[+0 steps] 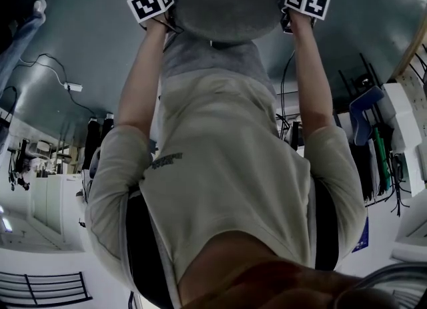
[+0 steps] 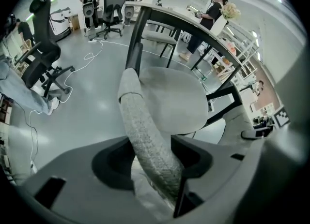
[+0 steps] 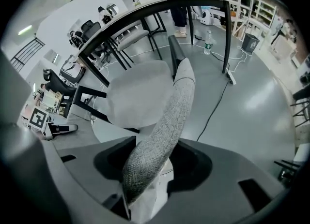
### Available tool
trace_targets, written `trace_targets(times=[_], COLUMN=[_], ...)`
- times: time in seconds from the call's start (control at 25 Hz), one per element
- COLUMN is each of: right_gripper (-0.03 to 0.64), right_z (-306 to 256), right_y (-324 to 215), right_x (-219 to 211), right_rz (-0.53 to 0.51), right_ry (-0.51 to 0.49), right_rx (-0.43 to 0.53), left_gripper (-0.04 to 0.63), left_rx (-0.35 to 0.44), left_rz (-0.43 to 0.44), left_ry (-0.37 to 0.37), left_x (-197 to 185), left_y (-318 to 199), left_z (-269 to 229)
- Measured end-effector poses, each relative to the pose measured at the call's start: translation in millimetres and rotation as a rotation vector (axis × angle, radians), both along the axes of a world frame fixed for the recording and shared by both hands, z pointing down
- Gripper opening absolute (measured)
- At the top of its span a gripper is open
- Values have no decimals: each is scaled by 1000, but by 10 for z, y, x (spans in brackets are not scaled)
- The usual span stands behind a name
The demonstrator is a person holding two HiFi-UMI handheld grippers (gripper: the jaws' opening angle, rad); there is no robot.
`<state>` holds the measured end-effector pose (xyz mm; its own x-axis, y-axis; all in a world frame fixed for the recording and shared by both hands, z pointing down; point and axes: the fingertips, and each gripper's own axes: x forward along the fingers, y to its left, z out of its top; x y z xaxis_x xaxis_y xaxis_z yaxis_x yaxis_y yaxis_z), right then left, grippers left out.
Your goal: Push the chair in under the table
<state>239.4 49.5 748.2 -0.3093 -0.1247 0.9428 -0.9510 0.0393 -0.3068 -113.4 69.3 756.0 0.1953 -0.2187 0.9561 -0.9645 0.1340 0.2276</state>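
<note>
A chair with a grey fabric backrest (image 2: 145,136) and a pale round seat (image 2: 169,102) faces a dark-edged table (image 2: 193,29). My left gripper (image 2: 152,162) is shut on the backrest's top edge near its left end, pointing steeply down. My right gripper (image 3: 152,162) is shut on the same backrest (image 3: 167,121) near its right end, above the seat (image 3: 138,95). The table's edge (image 3: 145,10) runs just beyond the seat. In the head view both grippers, left (image 1: 167,17) and right (image 1: 288,17), grip the curved backrest (image 1: 227,7) at arm's length.
Another chair (image 3: 128,37) is tucked under the table's far side. Black office chairs (image 2: 41,58) stand to the left, with cables (image 2: 97,49) on the grey floor. A person (image 2: 211,10) stands behind the table. A bottle (image 3: 208,42), a power strip (image 3: 231,78) and a bin (image 3: 250,41) lie to the right.
</note>
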Motion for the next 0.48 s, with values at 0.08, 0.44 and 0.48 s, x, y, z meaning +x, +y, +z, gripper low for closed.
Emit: trace_targets(times=[0.08,0.44,0.48], right_gripper=[215,201,199], right_z=[-6,-62,-84], right_y=[-18,-88,-138], right_x=[14,41,61], right_rz=[7,5,7], right_ry=[1,21,20], right_rx=[5,38,44], left_gripper=[227,195,193], left_rx=[0,21,27], left_rz=[0,-24,-35], left_ry=[-14,-53,-50], left_x=[-1,-25,-9], left_y=[-21,-85,-120], left_z=[-16,-110,-134])
